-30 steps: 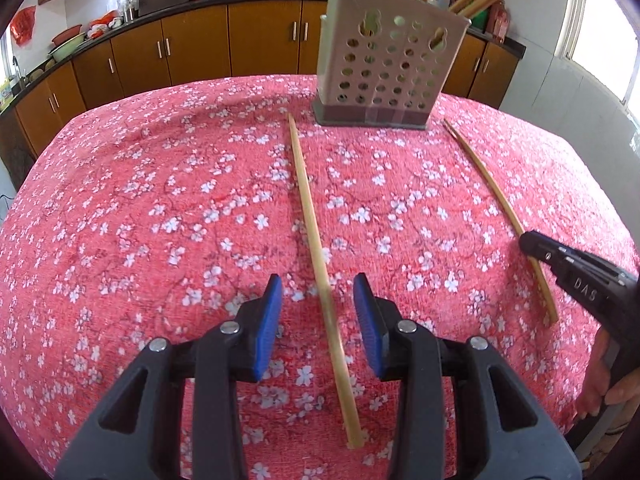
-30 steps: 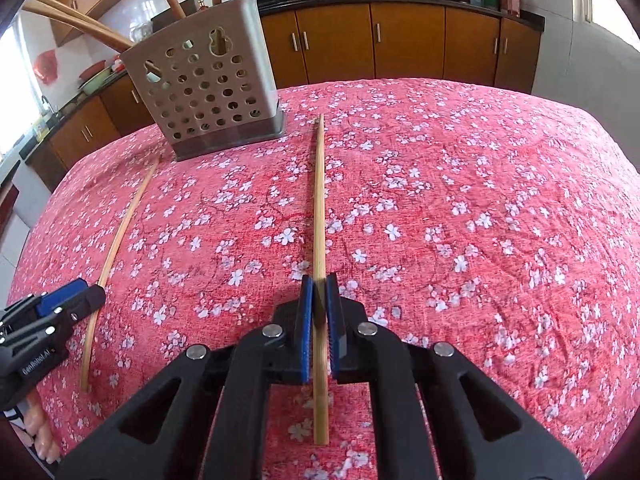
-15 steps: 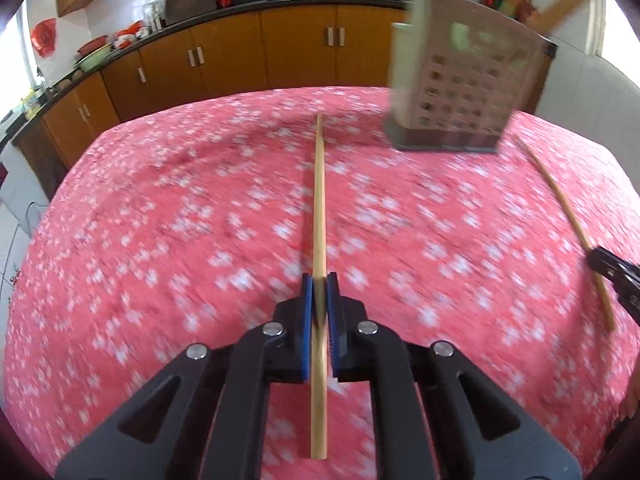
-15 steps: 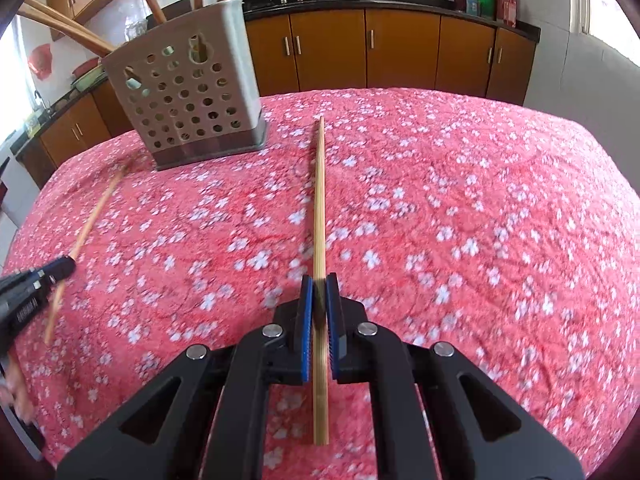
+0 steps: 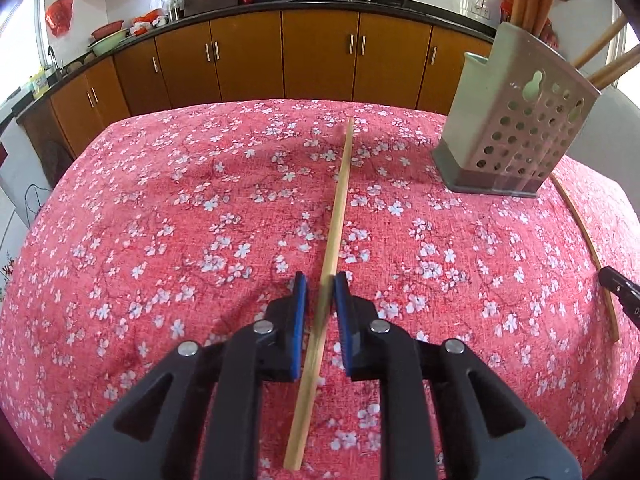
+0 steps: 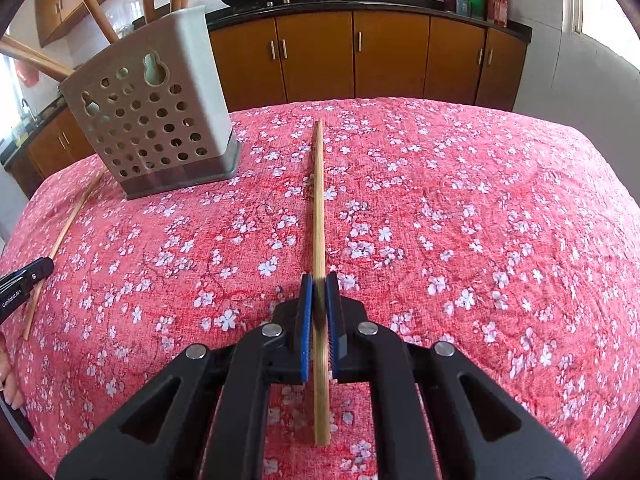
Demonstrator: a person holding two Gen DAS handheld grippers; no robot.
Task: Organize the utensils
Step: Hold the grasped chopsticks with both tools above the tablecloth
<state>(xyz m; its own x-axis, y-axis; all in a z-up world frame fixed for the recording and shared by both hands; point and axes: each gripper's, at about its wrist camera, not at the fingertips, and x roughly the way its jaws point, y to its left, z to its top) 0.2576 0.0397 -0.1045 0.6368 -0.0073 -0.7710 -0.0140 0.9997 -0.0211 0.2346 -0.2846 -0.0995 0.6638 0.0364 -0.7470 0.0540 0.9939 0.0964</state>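
There are two chopsticks, one for each hand, and both must go into the holder. The right gripper has its jaws closed tight on the right chopstick, near the stick's near end. The stick points far away across the desk with its red flowered cloth.

The left gripper has the left chopstick between its jaws, but the jaws are opening. There is a gap on the left side of the stick, and the stick leans to the right pad. It looks loose, so it could slip.

The holder stands far and to the right in the left view. More sticks poke out of its top.

To do this step well, I think the left hand should squeeze again until both pads press the stick. Then lift each stick, tip it so one end points down, and lower it into the top of the holder. Go slowly so the holder does not tip.
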